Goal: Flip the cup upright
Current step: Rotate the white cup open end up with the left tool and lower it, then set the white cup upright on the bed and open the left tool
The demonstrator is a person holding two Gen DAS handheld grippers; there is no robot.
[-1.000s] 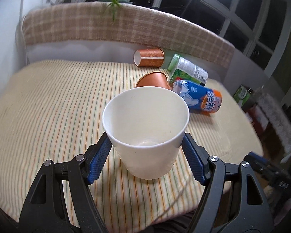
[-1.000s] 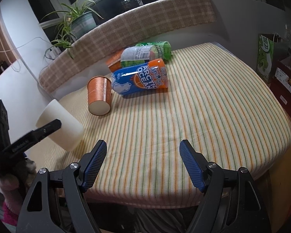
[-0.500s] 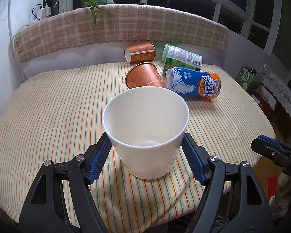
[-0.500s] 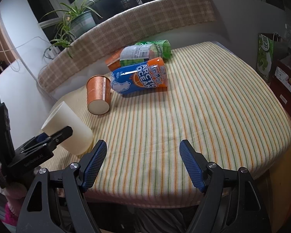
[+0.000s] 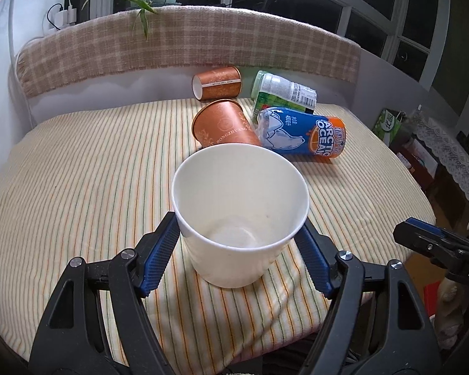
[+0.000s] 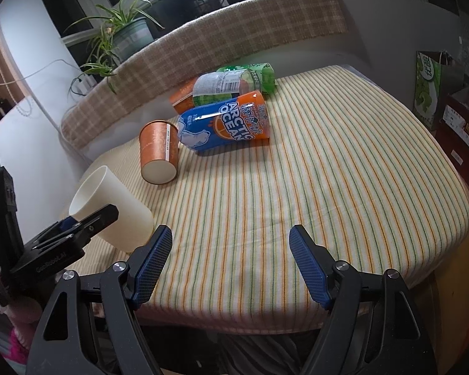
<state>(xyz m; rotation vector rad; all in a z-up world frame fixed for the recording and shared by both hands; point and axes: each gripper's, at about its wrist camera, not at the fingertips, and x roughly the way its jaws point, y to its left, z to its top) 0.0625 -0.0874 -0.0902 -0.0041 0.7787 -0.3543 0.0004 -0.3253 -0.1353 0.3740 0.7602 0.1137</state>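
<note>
My left gripper (image 5: 239, 259) is shut on a plain white paper cup (image 5: 239, 215), its mouth tilted up toward the camera. In the right wrist view the white cup (image 6: 115, 209) leans toward the left with its base near the striped cloth at the table's front left, held by the left gripper (image 6: 75, 228). My right gripper (image 6: 231, 262) is open and empty over the table's front edge. Two copper paper cups lie on their sides: one (image 5: 223, 125) mid-table, one (image 5: 217, 82) at the back.
A blue-orange Arctic Ocean bottle (image 5: 303, 132) and a green bottle (image 5: 281, 92) lie beside the copper cups. A plaid-covered backrest (image 5: 187, 40) runs along the far edge. Boxes and a green bag (image 6: 428, 87) stand off the right edge.
The left gripper has tipped the white cup further upright and lowered it toward the cloth. The right gripper has stayed put.
</note>
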